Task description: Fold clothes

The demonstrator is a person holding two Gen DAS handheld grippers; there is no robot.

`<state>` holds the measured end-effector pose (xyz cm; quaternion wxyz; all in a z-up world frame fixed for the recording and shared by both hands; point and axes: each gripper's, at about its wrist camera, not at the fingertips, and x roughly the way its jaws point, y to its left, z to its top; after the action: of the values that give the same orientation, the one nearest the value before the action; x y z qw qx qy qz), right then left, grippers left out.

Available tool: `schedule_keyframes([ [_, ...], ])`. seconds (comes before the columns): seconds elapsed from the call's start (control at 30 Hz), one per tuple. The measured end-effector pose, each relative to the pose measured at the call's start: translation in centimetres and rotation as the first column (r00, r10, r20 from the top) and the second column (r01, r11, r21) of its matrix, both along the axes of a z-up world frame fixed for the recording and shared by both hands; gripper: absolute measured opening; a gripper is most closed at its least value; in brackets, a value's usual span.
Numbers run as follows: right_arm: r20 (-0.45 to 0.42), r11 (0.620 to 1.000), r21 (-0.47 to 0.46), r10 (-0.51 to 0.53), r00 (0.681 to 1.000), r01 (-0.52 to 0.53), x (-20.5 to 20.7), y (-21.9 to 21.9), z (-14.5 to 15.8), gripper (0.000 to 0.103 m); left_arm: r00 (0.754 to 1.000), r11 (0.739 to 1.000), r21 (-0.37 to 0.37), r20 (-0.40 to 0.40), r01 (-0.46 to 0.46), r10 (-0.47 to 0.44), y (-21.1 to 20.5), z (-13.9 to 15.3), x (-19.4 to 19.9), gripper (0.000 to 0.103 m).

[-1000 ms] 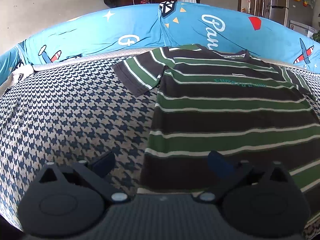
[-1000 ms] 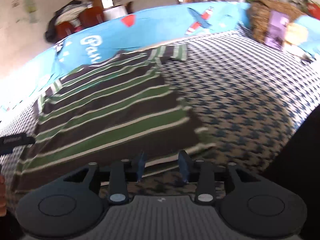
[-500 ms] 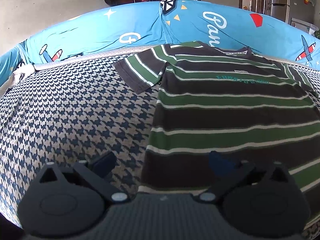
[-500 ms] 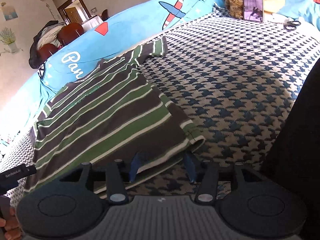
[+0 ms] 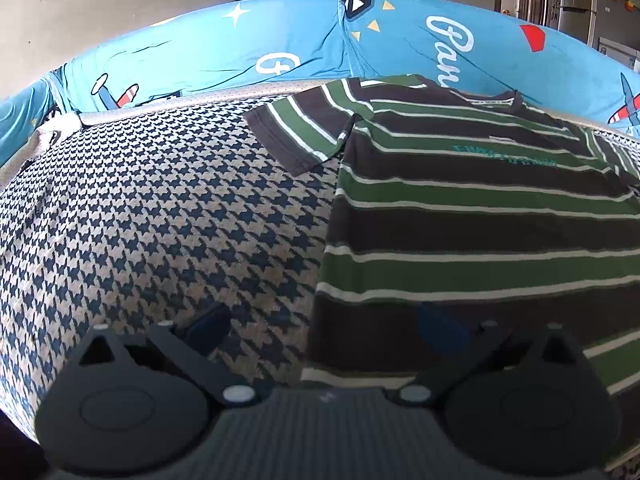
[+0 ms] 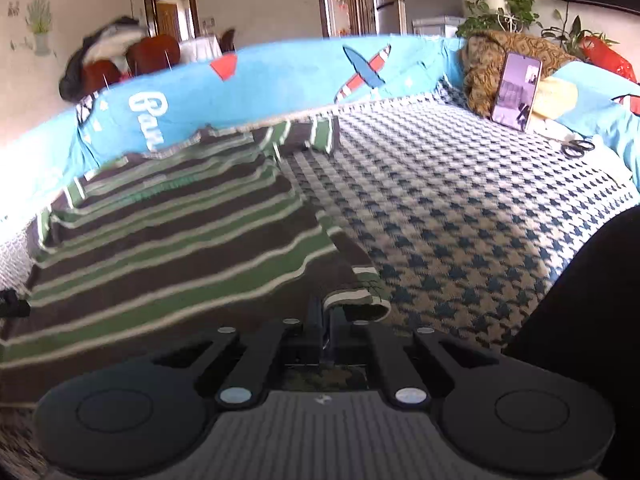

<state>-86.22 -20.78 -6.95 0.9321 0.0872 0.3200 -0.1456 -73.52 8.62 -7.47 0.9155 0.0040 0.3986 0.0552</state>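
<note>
Right gripper (image 6: 325,314) clamps the striped shirt's (image 6: 168,240) hem corner at its twelve o'clock; left gripper (image 5: 320,326) gapes over the other corner

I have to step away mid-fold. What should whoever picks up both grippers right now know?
Right gripper: shut on the shirt's near hem corner, which is bunched at the fingertips.
Left gripper: open, straddling the shirt's other bottom corner, one finger over the houndstooth cover, the other over the shirt; nothing gripped.
Shirt: spread flat, front up, collar toward the blue backrest, both sleeves out.
Done: one corner pinched. No fold made.
Left: close the left gripper on its corner, then probably carry the hem toward the collar.
</note>
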Motion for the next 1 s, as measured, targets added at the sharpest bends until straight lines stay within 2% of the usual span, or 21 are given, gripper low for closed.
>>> schedule_keyframes([
  [0.07,-0.044,1.000,0.007,-0.014,0.999,0.015,0.5,-0.2,-0.6,0.004,1.000,1.000,0.013,-0.018,-0.001,0.001,-0.1,-0.3,0.1,0.103],
  [0.27,-0.065,0.996,-0.033,-0.091,0.994,0.089,0.1,-0.5,-0.2,0.007,0.999,1.000,-0.011,-0.035,-0.013,0.013,0.4,-0.6,0.1,0.103],
  [0.4,-0.021,0.995,0.010,-0.103,0.995,0.103,-0.7,-1.1,0.6,0.010,0.999,1.000,-0.017,-0.042,-0.018,0.017,0.4,-0.7,0.1,0.103],
  [0.53,0.044,1.000,0.003,-0.001,0.999,0.001,-0.4,-0.4,1.7,0.016,0.999,0.999,-0.025,-0.047,-0.022,0.020,0.4,-0.8,0.1,0.103],
  [0.57,0.057,0.999,-0.007,0.036,0.998,-0.036,-0.2,-0.1,1.7,0.020,0.999,1.000,-0.023,-0.046,-0.020,0.019,0.4,-0.9,0.1,0.103],
  [0.63,0.057,0.994,-0.010,0.110,0.992,-0.109,0.4,0.7,1.6,0.027,0.999,1.000,-0.019,-0.044,-0.018,0.017,0.3,-0.9,0.1,0.103],
  [0.7,0.043,0.985,0.021,0.171,0.984,-0.172,1.1,1.2,1.2,0.028,0.999,1.000,-0.020,-0.043,-0.017,0.016,0.4,-1.0,0.0,0.103],
  [0.87,-0.021,0.972,0.027,0.232,0.972,-0.232,3.3,2.8,-0.3,0.029,0.999,1.000,-0.019,-0.040,-0.016,0.015,0.3,-1.0,0.0,0.103],
  [1.0,-0.044,0.977,-0.028,0.209,0.977,-0.210,3.3,3.2,-1.0,0.029,0.999,1.000,-0.015,-0.038,-0.010,0.009,0.3,-1.1,-0.1,0.103],
])
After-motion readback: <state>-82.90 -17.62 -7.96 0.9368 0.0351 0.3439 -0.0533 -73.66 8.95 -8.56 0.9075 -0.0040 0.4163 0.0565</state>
